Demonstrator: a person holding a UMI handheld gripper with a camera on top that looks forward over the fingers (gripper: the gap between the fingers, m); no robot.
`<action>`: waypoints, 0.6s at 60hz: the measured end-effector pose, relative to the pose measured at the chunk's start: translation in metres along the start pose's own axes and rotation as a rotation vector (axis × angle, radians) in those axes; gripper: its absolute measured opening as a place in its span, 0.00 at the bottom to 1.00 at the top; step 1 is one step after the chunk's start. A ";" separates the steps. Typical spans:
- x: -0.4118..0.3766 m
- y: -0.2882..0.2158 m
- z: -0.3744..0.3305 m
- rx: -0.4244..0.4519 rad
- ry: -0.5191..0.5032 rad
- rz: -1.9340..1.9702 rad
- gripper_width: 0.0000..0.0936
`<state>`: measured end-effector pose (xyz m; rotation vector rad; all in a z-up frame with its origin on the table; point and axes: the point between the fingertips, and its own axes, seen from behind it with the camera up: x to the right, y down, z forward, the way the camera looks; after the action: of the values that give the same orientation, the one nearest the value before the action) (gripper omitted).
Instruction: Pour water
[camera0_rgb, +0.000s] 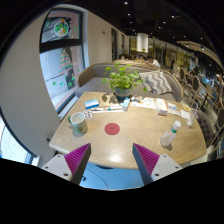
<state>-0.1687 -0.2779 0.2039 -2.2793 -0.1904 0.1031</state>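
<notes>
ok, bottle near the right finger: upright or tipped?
Upright. The bottle stands on the table with its cap on top, beyond the open gripper, not held. Fill level: cannot tell.

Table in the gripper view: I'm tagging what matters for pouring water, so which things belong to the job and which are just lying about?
For the job: water bottle, mug, open tongs with nothing between them.

Lying about: potted plant, red coaster, books, table.

The scene is viewed from a single camera mounted on the gripper (110, 160), faced forward along its fingers. The table (125, 145) is seen from above its near edge, slightly downward.
</notes>
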 end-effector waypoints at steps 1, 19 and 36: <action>0.002 0.001 0.000 0.000 0.003 0.002 0.92; 0.125 0.061 0.018 -0.042 0.045 0.039 0.91; 0.260 0.090 0.086 -0.027 0.135 0.123 0.92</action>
<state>0.0849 -0.2278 0.0766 -2.3143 0.0190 0.0096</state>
